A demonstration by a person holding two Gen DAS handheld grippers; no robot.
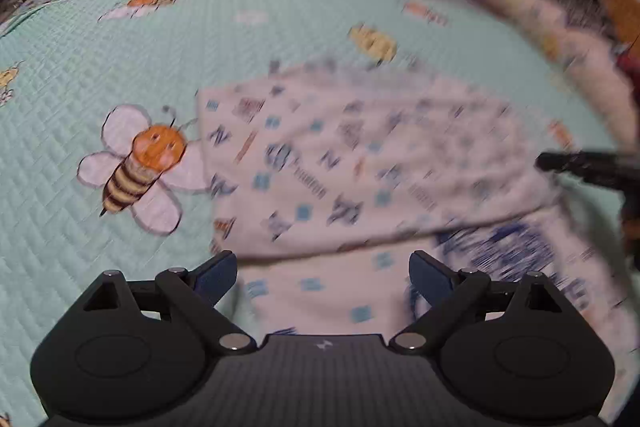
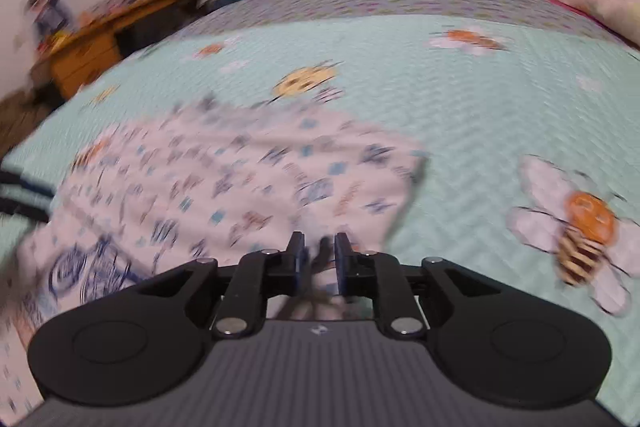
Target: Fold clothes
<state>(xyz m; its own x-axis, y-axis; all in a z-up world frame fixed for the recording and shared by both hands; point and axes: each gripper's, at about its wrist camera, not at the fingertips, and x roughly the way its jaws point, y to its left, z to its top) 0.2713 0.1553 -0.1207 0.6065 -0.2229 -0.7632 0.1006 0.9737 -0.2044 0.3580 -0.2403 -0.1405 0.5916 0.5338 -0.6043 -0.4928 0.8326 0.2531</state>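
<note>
Both handheld grippers look the same: the left gripper (image 1: 322, 267) and right gripper (image 2: 320, 259) have matte black bodies with ribbed grey tops, a tiny white logo, two round side discs, shiny silver pivot pins, and dark blue fingers (image 1: 216, 277).
</note>
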